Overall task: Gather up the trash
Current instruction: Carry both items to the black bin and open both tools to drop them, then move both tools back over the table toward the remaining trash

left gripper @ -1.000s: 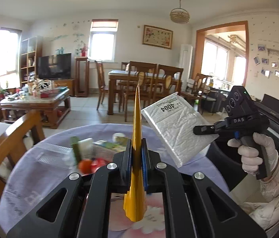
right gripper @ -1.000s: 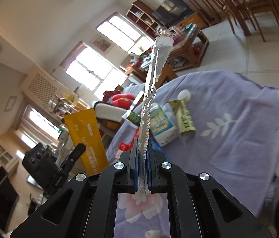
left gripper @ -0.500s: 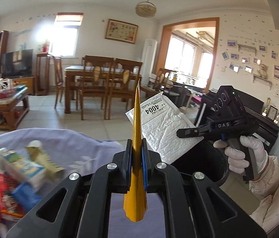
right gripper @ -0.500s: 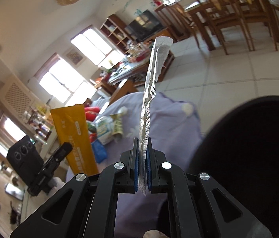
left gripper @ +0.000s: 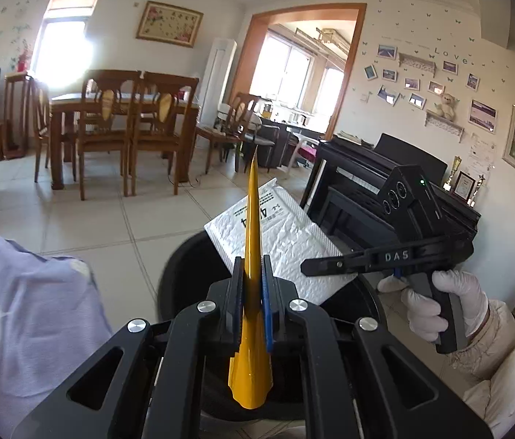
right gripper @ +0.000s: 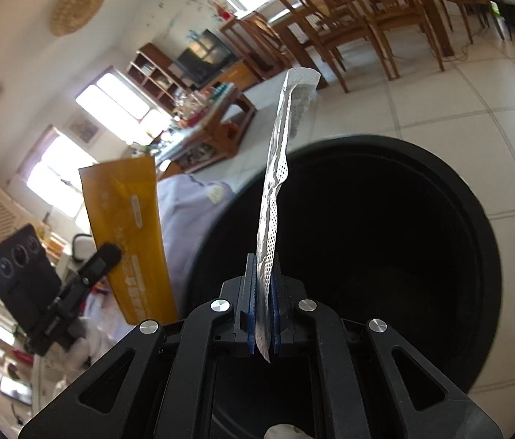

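Two pieces hang over the black bin (right gripper: 385, 219), neither dropped yet: the left gripper (left gripper: 252, 285) pinches a yellow wrapper (left gripper: 251, 241), the right gripper (right gripper: 264, 303) clamps a white padded mailer (right gripper: 275, 190). More litter remains on the purple-clothed table (right gripper: 184, 212).

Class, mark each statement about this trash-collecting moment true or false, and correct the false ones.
1. The left gripper is shut on a yellow packet. True.
2. The right gripper is open and holds nothing. False: it is shut on a white padded mailer.
3. The black bin stands on a tiled floor. True.
4. The mailer already lies at the bottom of the bin. False: it is clamped above the opening.
5. The hand on the right gripper is bare. False: it wears a white glove.
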